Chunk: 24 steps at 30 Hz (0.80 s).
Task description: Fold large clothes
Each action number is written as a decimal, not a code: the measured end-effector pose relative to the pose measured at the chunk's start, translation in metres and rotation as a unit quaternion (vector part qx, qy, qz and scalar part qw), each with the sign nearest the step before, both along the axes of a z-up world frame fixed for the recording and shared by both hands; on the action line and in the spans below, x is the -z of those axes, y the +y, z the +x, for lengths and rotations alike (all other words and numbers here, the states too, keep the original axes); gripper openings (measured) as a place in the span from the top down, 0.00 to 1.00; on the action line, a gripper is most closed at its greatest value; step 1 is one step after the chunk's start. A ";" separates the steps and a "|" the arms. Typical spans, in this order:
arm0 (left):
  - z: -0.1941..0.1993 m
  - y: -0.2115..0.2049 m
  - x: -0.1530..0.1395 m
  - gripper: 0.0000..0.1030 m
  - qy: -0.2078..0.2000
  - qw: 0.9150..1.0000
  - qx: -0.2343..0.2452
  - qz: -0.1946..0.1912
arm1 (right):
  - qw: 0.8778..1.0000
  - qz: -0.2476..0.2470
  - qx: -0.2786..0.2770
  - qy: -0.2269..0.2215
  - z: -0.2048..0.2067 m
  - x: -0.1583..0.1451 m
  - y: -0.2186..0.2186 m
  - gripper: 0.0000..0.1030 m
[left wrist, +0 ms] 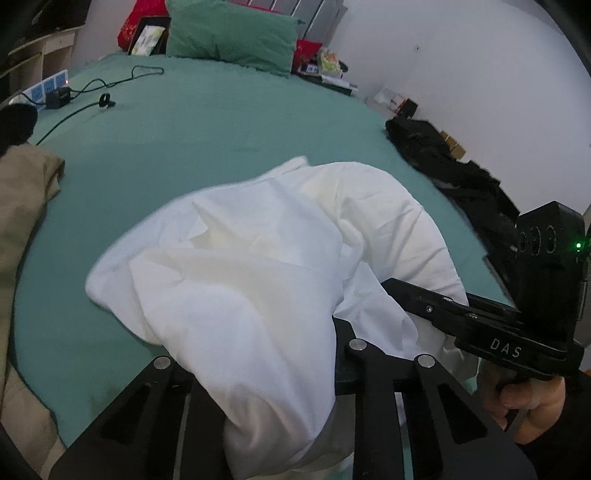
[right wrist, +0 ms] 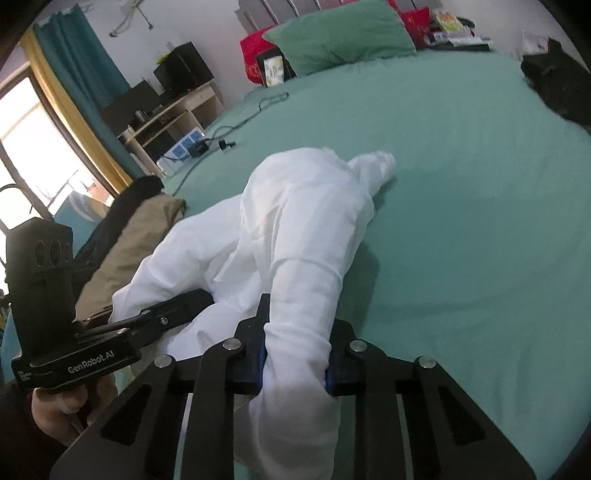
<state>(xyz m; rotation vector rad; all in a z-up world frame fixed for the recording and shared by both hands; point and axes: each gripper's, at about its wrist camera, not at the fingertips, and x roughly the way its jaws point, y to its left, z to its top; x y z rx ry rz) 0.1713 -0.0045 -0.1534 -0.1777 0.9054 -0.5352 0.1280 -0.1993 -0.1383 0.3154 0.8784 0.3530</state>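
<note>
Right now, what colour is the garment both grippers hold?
White garment, seen best from the right wrist.

We see a white garment [left wrist: 258, 266] bunched in a loose heap on the green bed sheet [left wrist: 207, 140], its near end running down into our left gripper [left wrist: 280, 398], whose jaws are closed on the cloth. To the right the right gripper [left wrist: 399, 295] reaches in from the side, its tip against the same white fabric, with the hand [left wrist: 532, 406] on its grip at the near right. A tan garment [left wrist: 22, 206] lies at the left edge and dark clothes [left wrist: 450, 162] at the right. Far off sit a green pillow [left wrist: 232, 33], a black cable [left wrist: 110, 81] and a power strip [left wrist: 48, 88].
</note>
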 end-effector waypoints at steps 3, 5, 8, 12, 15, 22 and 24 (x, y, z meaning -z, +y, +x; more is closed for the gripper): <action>-0.006 0.001 -0.018 0.78 -0.015 1.000 0.001 -0.007 | 1.000 -0.007 0.004 -0.019 -0.001 -0.017 0.000 0.79; -0.008 0.002 -0.028 0.78 -0.026 1.000 0.001 -0.012 | 0.999 -0.009 0.007 -0.032 -0.004 -0.030 0.000 0.79; -0.010 0.005 -0.046 0.78 -0.042 0.999 -0.001 -0.022 | 0.998 -0.014 0.008 -0.054 -0.010 -0.050 -0.001 0.80; -0.009 0.008 -0.070 0.78 -0.066 0.998 0.000 -0.024 | 0.996 -0.021 0.010 -0.083 -0.010 -0.073 0.004 0.80; -0.004 0.016 -0.087 0.80 -0.087 0.996 -0.005 -0.020 | 0.995 -0.023 0.009 -0.099 -0.005 -0.085 0.012 0.80; 0.016 0.046 -0.117 0.81 -0.129 0.991 -0.026 0.011 | 0.993 -0.013 -0.002 -0.121 0.017 -0.093 0.042 0.80; 0.022 0.055 -0.115 0.81 -0.129 0.991 -0.032 0.020 | 0.992 -0.003 -0.008 -0.125 0.027 -0.091 0.055 0.80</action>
